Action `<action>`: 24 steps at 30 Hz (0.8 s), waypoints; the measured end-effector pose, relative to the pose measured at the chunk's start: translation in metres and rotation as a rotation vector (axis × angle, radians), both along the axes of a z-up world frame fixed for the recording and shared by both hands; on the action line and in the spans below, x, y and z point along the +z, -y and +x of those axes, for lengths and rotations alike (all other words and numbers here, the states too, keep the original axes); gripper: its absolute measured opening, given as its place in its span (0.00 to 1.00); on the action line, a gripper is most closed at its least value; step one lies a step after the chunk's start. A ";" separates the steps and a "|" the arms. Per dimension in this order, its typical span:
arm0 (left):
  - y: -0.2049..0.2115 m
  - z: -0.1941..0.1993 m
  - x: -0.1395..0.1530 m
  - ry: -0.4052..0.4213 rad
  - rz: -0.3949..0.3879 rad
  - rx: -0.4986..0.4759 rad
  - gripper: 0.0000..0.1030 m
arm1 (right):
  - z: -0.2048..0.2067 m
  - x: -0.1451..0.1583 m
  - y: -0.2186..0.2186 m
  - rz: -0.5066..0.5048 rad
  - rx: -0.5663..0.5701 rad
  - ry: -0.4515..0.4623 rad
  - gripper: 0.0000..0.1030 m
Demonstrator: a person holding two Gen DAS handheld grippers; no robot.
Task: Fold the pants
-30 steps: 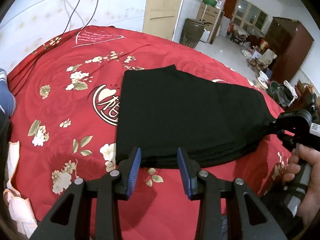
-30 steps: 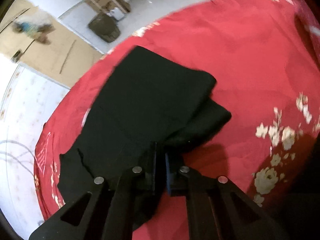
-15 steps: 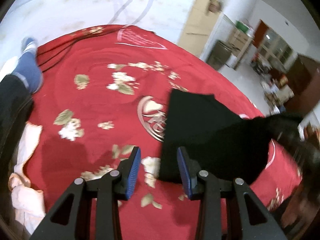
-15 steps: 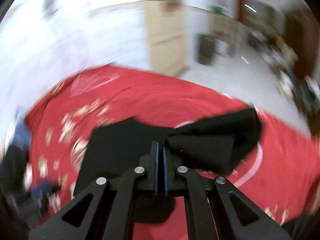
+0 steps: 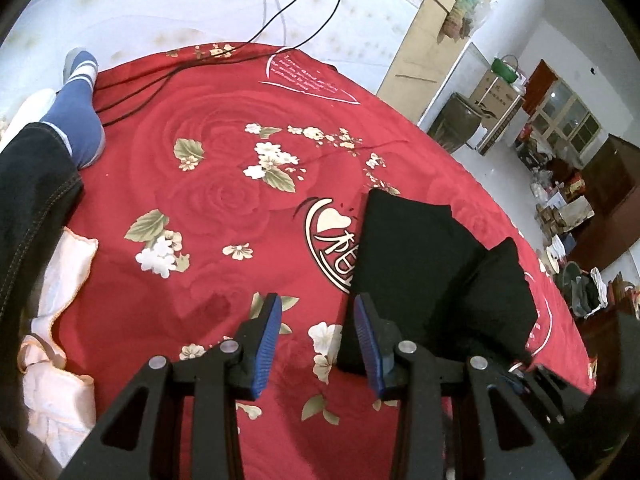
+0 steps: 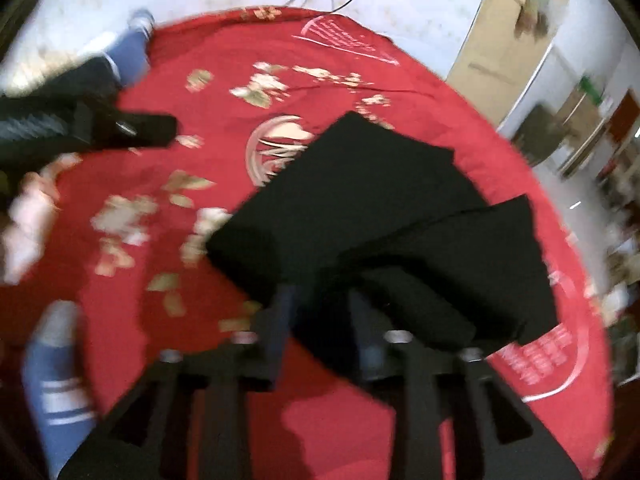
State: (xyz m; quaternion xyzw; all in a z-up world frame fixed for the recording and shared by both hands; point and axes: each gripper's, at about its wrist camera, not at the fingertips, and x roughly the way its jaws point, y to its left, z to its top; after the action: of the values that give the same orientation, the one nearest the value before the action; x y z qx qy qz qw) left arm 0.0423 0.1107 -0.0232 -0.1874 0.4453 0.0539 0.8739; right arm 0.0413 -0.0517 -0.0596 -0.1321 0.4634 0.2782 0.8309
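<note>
The black pants [image 5: 432,276] are lying folded at the right of the frame on the red bedspread [image 5: 208,200]. Both the left gripper [image 5: 316,336] and right gripper [image 6: 320,320] are hovering spread open, gripping nothing. The fold looks nearly finished; squaring the skewed top layer probably comes next.

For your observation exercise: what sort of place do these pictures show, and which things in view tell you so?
Probably a room in a lived-in home. Black pants lie on a red floral bedspread, with a wooden cabinet and cardboard boxes along the tiled floor beyond.
</note>
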 end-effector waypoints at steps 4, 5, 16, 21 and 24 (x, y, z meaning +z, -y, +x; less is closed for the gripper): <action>0.001 0.000 -0.001 -0.002 0.008 -0.007 0.39 | -0.007 0.005 0.046 0.251 -0.113 -0.159 0.67; 0.002 0.000 -0.001 -0.002 0.010 -0.008 0.39 | -0.007 0.009 0.060 0.316 -0.167 -0.163 0.67; 0.022 0.000 -0.001 0.013 0.030 -0.086 0.39 | 0.074 -0.036 0.186 0.659 -0.727 -0.348 0.67; 0.024 0.002 -0.003 0.007 0.032 -0.088 0.39 | 0.085 -0.042 0.180 0.643 -0.750 -0.354 0.51; 0.023 0.004 -0.005 0.004 0.014 -0.084 0.39 | 0.086 -0.020 0.179 0.674 -0.725 -0.283 0.32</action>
State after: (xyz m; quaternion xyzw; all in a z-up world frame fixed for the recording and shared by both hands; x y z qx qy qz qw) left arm 0.0459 0.0875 -0.0279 -0.1626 0.4504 0.0198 0.8777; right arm 0.1274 -0.2312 -0.0801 0.3510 0.4719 0.1215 0.7996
